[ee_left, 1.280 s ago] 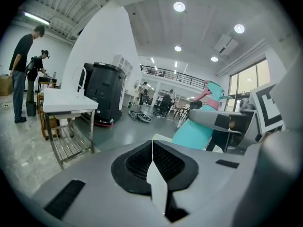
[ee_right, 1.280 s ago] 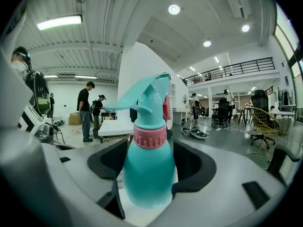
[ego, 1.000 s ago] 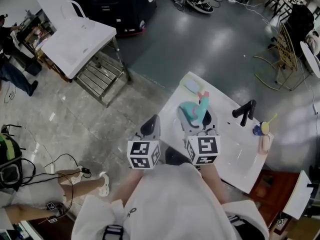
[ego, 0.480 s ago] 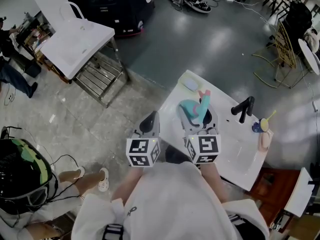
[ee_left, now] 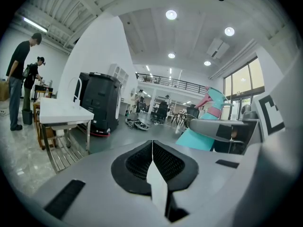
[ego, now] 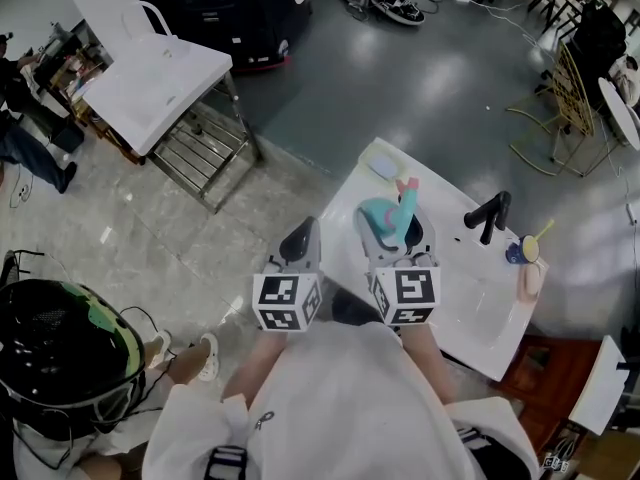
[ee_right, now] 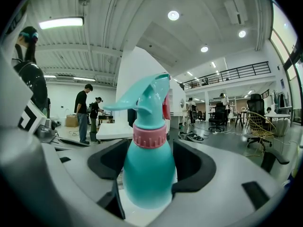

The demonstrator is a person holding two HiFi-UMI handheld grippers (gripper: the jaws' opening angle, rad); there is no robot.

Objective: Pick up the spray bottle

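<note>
Close to the person's body, the left gripper (ego: 298,242) is held with its jaws pressed together on nothing, out over the grey floor (ego: 400,88) just off the left edge of the white worktop (ego: 470,313). Beside it, the right gripper (ego: 392,232) is clamped on the teal spray bottle (ee_right: 147,164), which is kept upright above the worktop near that edge; a pink collar is seen at its neck. Black-and-white square markers are carried on both grippers; no lettering can be read. Further along the worktop a black faucet (ego: 487,220) is set, well apart from the bottle. Open floor is left beyond, up to a white table (ego: 150,78).
</note>
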